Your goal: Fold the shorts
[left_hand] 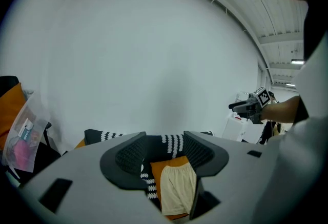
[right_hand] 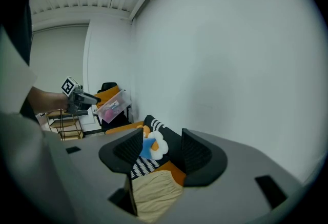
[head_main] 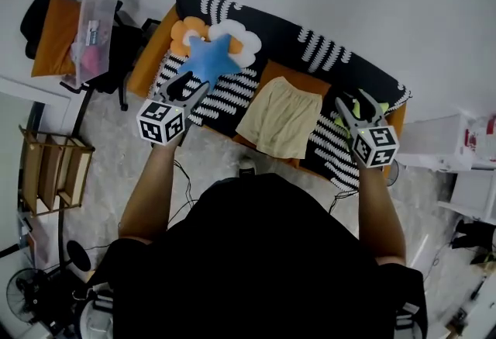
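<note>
Pale yellow cloth shorts (head_main: 279, 116) matt and lightly creased, black-and-white patterned cloth cover (head_main: 226, 97) matt, blue star-shaped cushion (head_main: 209, 60) plush, left hand-held gripper (left_hand: 164, 154) and right hand-held gripper (right_hand: 161, 148) matt grey plastic with ribbed black pads (left_hand: 130, 155), brown slatted rack (head_main: 50, 167) smooth wood.

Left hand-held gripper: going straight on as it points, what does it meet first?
Probably the shorts, seen ahead between the open jaws of the left hand-held gripper; depth is unclear.
</note>
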`<action>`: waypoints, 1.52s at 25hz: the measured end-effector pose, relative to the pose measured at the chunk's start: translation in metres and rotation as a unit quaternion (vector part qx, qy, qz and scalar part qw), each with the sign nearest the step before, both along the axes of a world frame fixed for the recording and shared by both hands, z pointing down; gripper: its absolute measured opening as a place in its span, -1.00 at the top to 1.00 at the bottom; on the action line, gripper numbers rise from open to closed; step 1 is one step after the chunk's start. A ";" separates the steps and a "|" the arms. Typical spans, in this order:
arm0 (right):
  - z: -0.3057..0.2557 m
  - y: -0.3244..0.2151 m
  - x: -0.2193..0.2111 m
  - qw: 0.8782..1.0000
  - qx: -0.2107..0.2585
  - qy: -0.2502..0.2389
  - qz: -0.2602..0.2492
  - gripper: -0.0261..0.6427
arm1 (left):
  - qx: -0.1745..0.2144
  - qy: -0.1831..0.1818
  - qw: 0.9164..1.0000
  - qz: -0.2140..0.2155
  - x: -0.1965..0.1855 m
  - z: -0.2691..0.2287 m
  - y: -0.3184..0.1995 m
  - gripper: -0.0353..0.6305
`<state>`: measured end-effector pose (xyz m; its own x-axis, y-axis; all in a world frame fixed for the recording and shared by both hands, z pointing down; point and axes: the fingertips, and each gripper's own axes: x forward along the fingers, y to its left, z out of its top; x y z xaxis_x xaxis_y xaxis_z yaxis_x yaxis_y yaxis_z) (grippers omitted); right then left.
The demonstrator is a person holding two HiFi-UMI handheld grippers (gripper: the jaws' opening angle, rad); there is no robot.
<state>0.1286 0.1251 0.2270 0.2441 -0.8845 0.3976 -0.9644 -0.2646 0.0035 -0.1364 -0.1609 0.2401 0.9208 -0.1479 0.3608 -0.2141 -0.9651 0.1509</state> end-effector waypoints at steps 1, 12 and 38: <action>0.002 -0.006 0.001 1.000 -0.003 0.001 -0.003 0.20 | -0.003 -0.001 1.000 0.001 0.000 0.004 -0.005 0.15; 0.012 -0.059 0.012 0.999 -0.019 0.011 -0.023 0.20 | -0.015 -0.005 1.000 -0.014 -0.008 0.024 -0.047 0.15; 0.091 -0.116 0.102 0.965 -0.128 0.033 -0.228 0.20 | -0.031 -0.061 0.980 -0.188 -0.036 0.042 -0.011 0.15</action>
